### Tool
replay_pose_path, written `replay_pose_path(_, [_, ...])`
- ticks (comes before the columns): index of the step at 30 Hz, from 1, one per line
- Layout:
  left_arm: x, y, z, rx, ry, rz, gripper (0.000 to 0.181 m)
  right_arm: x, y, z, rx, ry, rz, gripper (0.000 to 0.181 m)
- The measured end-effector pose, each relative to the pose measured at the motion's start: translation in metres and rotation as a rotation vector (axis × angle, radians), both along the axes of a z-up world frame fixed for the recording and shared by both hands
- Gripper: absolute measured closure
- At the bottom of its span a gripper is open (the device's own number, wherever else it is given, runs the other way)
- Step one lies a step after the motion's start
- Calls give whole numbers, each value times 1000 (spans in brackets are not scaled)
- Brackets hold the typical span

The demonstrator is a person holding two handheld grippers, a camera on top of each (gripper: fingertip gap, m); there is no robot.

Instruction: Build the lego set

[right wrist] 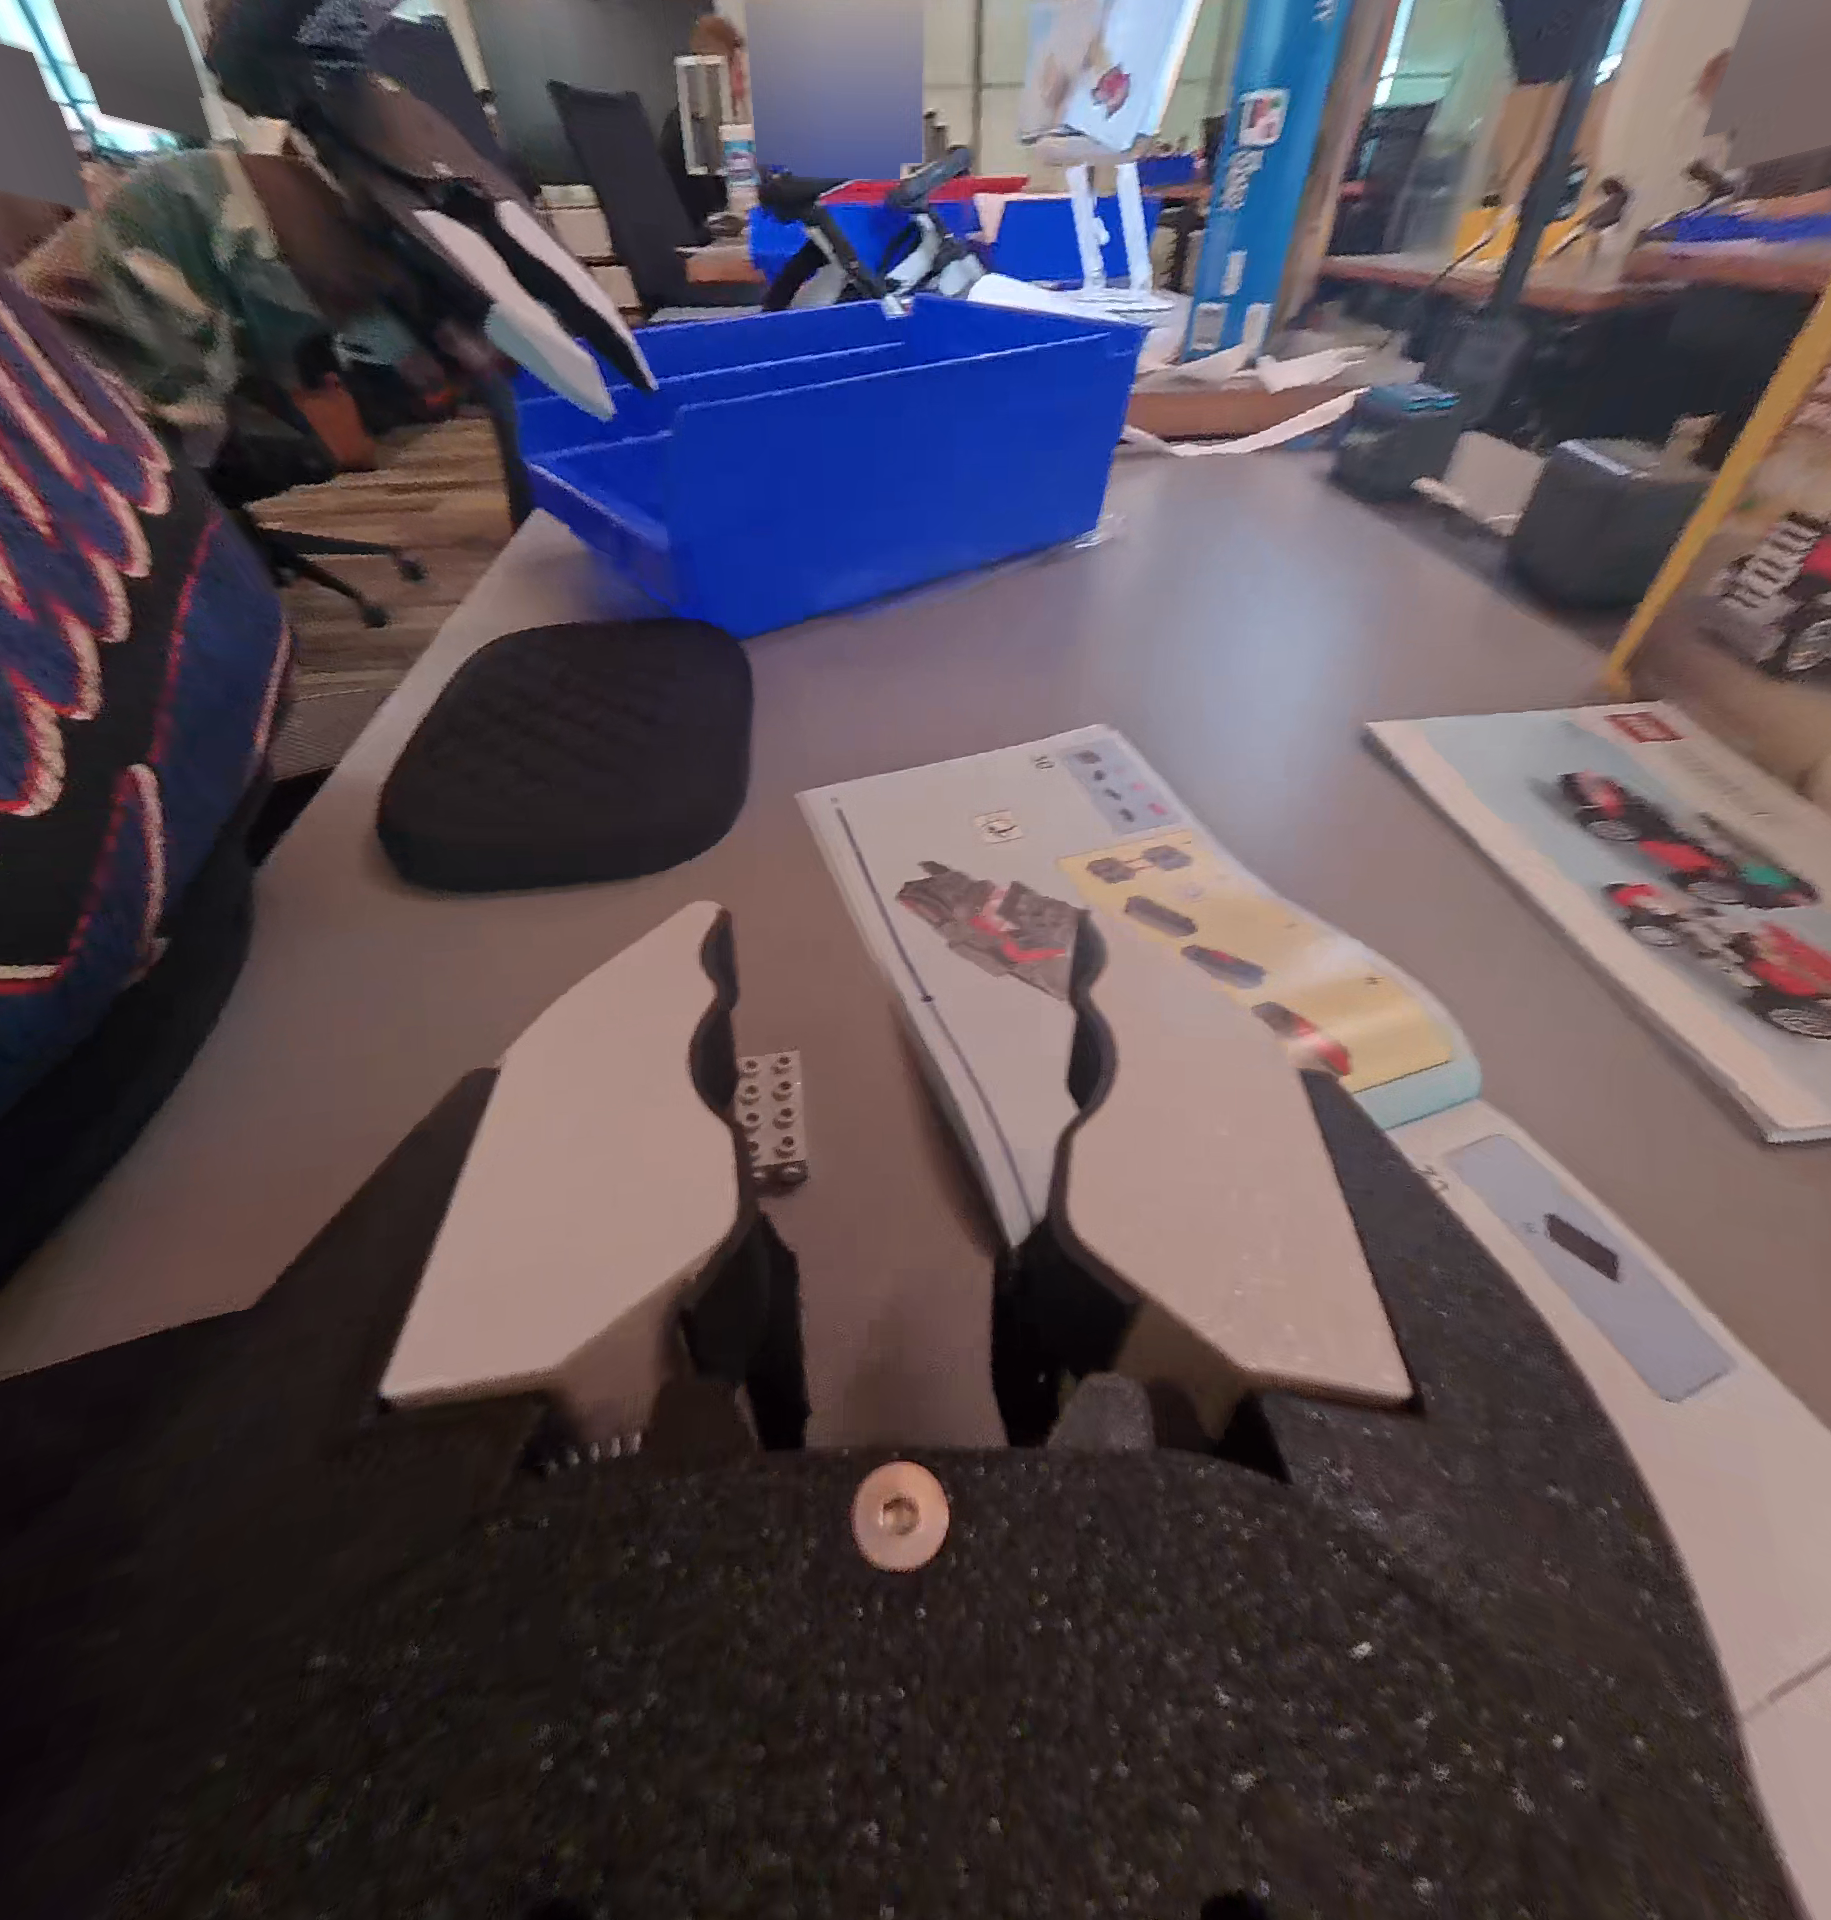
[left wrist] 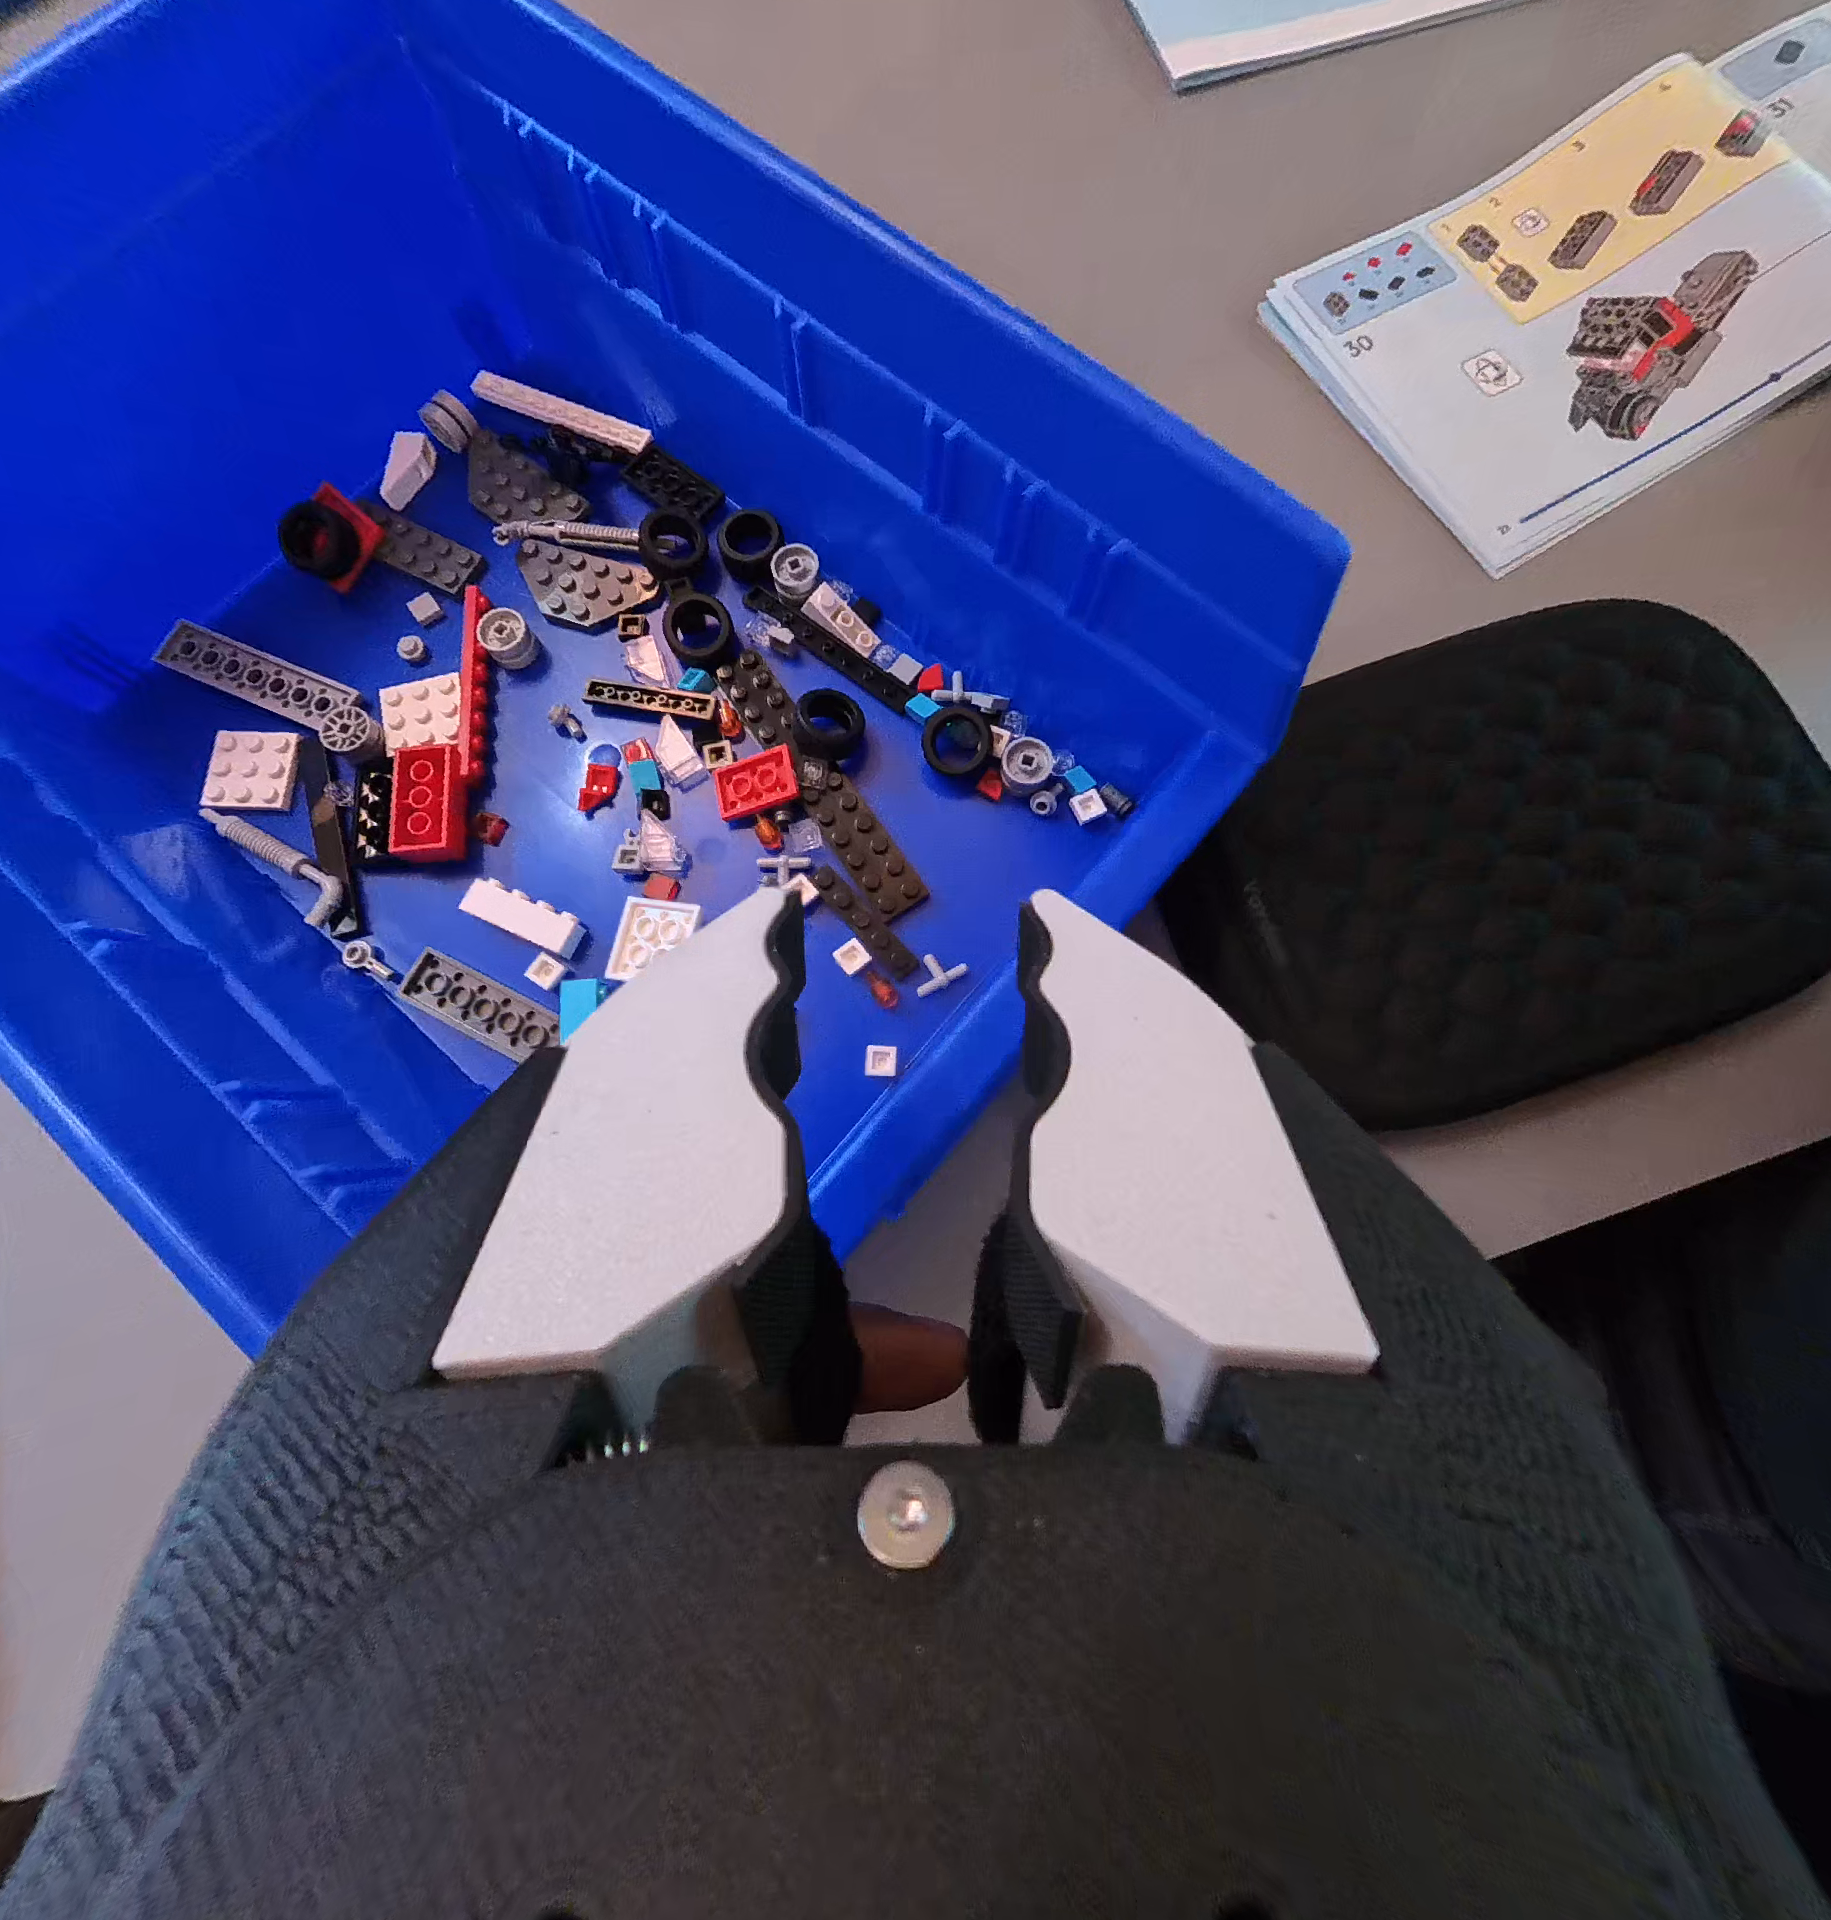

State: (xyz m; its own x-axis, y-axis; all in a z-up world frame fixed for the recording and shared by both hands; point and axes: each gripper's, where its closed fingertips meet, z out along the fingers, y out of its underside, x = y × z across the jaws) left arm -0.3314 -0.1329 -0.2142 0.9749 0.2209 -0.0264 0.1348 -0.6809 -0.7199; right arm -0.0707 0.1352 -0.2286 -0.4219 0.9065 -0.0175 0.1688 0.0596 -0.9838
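Left gripper (left wrist: 911, 940) hangs over the near corner of the blue bin (left wrist: 994, 436), fingers apart, nothing between them; right gripper (right wrist: 900, 956) sits low over the grey table (right wrist: 1254, 644), fingers likewise spread and empty. The parts lie in two places — a loose scatter of bricks, plates and small black tyres (left wrist: 698, 629) on the bin floor, and a single small grey studded piece (right wrist: 771, 1117) on the table, just beside the inner face of the right gripper's left finger; cannot tell whether it touches. Judged handling: all hard plastic, very light, stiff, smooth-sided, so likely to skate or flip under a glancing pinch; flat plates such as the long dark one (left wrist: 869, 831) offer only thin edges, best taken across the short width; the red brick (left wrist: 755, 781) has taller walls and looks the easier hold; the tyres should give slightly. Tiny clear and orange bits look easy to lose. Room — the bin's walls are tall and ribbed, crowding any reach toward its edges; the middle is open from above. On the table, the open instruction booklet (right wrist: 1098, 935) lies just right of the grey piece, a black cushioned pad (right wrist: 568, 748) further off to the left; bare tabletop between gives working space.
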Motion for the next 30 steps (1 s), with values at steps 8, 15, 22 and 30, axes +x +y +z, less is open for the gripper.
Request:
replay_pose_path(8, [15, -1, -6, 45, 5, -59, 142, -12, 21, 17, 119, 69, -208, 72])
replay_pose_path(15, [11, -1, 1, 93, 49, -10, 86, -3, 32, 27, 319, 22, -309, 130])
replay_pose_path(22, [27, 15, 45, 280, 262, -95, 52, 25, 30, 92, 339, 201, -439, 148])
replay_pose_path(30, [60, 43, 87, 542, 247, -130, 37, 105, 39, 135, 469, 78, -602, 99])
